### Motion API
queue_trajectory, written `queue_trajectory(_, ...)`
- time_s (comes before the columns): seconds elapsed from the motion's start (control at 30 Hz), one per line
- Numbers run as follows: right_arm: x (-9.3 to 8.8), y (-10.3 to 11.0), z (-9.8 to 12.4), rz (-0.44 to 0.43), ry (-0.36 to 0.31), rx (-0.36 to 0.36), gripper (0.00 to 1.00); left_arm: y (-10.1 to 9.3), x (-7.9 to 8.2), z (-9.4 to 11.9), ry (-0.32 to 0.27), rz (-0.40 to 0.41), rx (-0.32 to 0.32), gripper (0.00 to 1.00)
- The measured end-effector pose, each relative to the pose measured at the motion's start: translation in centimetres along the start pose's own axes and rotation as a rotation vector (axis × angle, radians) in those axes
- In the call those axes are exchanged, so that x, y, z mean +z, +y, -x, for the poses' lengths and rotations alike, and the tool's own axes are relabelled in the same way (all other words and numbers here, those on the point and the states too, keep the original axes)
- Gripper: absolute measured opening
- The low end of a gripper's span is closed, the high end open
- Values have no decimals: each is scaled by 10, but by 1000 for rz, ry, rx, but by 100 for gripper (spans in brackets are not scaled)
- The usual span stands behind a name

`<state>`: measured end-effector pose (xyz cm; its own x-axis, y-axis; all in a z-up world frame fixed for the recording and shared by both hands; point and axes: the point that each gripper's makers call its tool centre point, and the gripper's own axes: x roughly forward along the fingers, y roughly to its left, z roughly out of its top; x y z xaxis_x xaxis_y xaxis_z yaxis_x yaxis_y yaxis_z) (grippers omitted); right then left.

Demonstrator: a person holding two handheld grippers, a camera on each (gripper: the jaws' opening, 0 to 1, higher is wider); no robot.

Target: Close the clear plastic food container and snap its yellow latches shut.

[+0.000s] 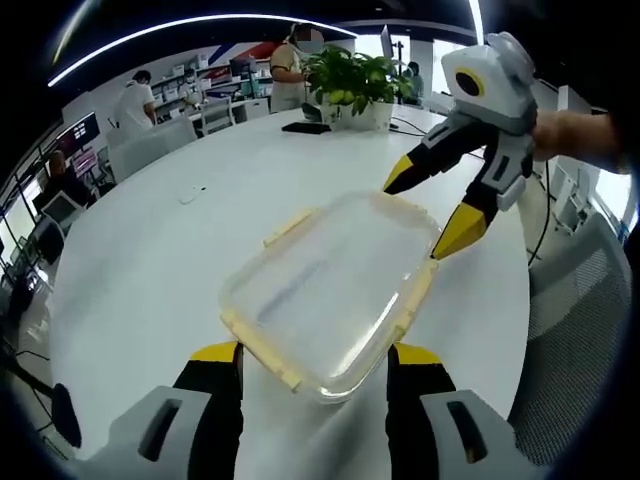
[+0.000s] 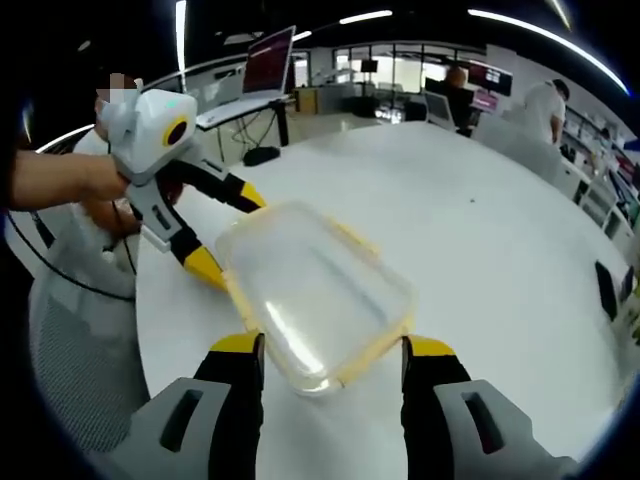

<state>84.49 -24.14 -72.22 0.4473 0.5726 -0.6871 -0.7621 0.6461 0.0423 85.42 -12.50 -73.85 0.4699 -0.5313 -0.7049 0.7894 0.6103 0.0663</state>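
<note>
The tabletop [image 1: 150, 270] is white, smooth and rounded at its edge. A clear plastic food container [image 1: 325, 290] with yellow latches [image 1: 287, 227] rests directly on it near the near edge, lid in place. Farther back on the same surface, in the left gripper view, stand potted green plants [image 1: 355, 85] in white pots, with a dark flat object [image 1: 306, 127] just beside them and a small pale item [image 1: 190, 195] lying apart toward the left; its identity cannot be determined.
</note>
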Motion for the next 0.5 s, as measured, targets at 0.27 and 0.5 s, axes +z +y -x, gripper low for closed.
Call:
queue_trajectory(0.27,5,-12,-4,0,8,1,52,8,6,-8,9,0,0,52)
queue_trajectory(0.5,6,-17,-5,-3,14,-1,52,11,9,-11,14,1,-3,52)
